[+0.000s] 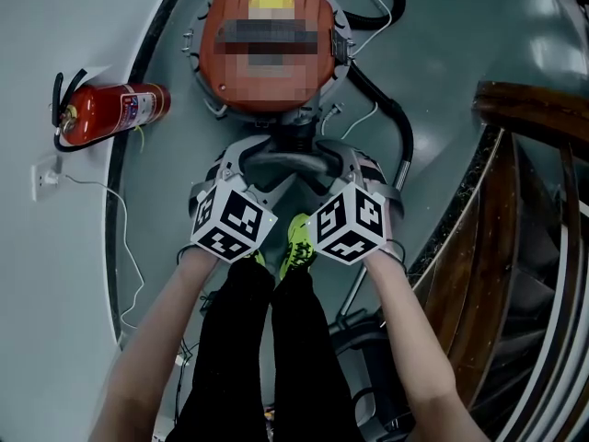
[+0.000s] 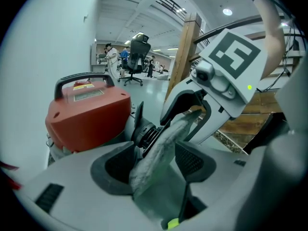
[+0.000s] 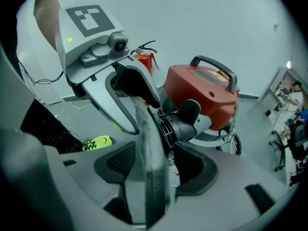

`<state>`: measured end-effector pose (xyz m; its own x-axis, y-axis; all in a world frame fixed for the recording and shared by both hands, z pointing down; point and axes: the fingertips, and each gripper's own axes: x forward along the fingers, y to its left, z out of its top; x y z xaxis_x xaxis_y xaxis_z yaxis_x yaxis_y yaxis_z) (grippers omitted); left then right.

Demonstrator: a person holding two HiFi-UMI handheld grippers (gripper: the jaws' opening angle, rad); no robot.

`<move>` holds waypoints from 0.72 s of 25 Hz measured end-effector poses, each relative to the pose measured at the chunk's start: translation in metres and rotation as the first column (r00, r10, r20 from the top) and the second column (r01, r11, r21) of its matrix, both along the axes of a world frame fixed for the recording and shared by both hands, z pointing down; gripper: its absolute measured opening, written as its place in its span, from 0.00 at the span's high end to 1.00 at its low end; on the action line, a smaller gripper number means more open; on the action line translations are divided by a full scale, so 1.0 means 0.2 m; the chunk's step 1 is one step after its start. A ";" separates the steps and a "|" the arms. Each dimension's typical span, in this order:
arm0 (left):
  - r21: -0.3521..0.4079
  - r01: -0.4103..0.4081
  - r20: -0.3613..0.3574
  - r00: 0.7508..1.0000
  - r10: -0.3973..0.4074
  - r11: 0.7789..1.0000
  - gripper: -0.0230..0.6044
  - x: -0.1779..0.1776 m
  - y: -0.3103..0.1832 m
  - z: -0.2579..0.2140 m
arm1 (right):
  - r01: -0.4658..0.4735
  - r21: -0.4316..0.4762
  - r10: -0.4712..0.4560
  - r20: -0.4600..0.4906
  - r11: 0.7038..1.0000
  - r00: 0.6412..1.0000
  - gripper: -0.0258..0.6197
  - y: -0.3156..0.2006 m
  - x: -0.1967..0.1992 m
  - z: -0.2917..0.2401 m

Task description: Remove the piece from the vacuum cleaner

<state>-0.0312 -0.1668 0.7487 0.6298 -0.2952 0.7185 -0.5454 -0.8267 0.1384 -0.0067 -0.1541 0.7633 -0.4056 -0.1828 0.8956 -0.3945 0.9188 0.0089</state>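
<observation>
Although the vacuum cleaner carries labels on its red top, you can read none of them: the head view masks one, and those by its black handle are too small. Only the black-and-white square markers on your grippers' cubes stand out.

Your left gripper and right gripper are both clenched on the piece, a grey curved bar that runs between each pair of fingers and bridges from one gripper to the other. Just beyond the fingers, close behind the piece, sits a black ribbed connector on the vacuum cleaner.

Well off to the left of your left fingers, a red fire extinguisher stands by the wall, its white label illegible, near a wall socket trailing a white cable. A black hose loops past your right fingers, with wooden stairs farther right. Below the fingers are yellow-green shoes.
</observation>
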 end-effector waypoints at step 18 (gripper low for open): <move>-0.021 -0.066 0.028 0.997 0.066 0.998 0.73 0.00 0.00 0.03 | 0.037 0.001 -0.037 0.003 0.999 0.999 0.70 0.00 0.00 0.03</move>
<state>-0.0318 -0.1673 0.7544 0.6267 -0.2392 0.7417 -0.4938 -0.8582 0.1404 -0.0061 -0.1540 0.7696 -0.4145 -0.1691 0.8942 -0.3606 0.9327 0.0092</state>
